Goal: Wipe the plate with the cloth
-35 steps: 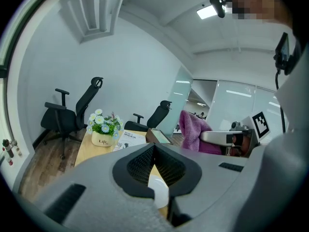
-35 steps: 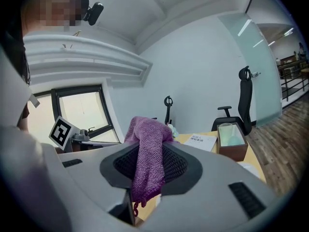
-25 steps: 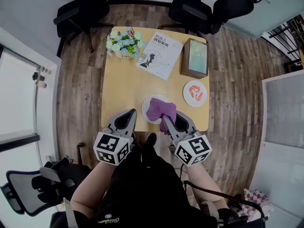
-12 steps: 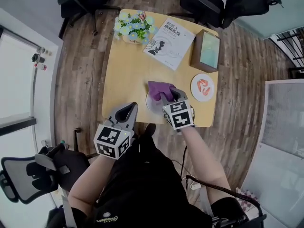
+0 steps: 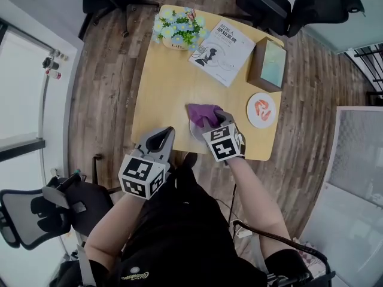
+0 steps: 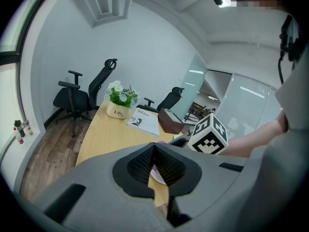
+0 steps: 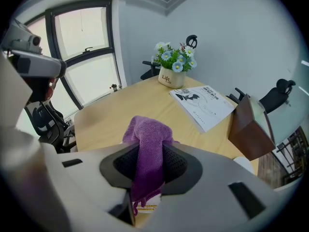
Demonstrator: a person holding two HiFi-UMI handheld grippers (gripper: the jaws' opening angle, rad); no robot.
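Note:
A purple cloth (image 5: pixel 201 112) lies bunched on the far side of a white plate (image 5: pixel 192 133) near the front edge of the wooden table (image 5: pixel 164 88). My right gripper (image 5: pixel 210 122) is over the plate, shut on the cloth (image 7: pixel 147 139), which hangs between its pads and hides most of the plate. In the right gripper view, the right gripper (image 7: pixel 149 153) points toward the flowers. My left gripper (image 5: pixel 160 141) is held at the table's front edge, left of the plate, its jaws together and empty. In the left gripper view, a sliver of plate (image 6: pixel 157 178) shows below the left gripper (image 6: pixel 154 150).
At the table's far side stand a flower pot (image 5: pixel 177 33), an open booklet (image 5: pixel 222 44) and a brown box (image 5: pixel 270 64). A small plate with a red pattern (image 5: pixel 261 109) sits right of the white plate. Office chairs (image 5: pixel 270 5) ring the far end.
My right gripper has swung in over the plate and carried the cloth toward its far left side. The left gripper has stayed at the table's front edge.

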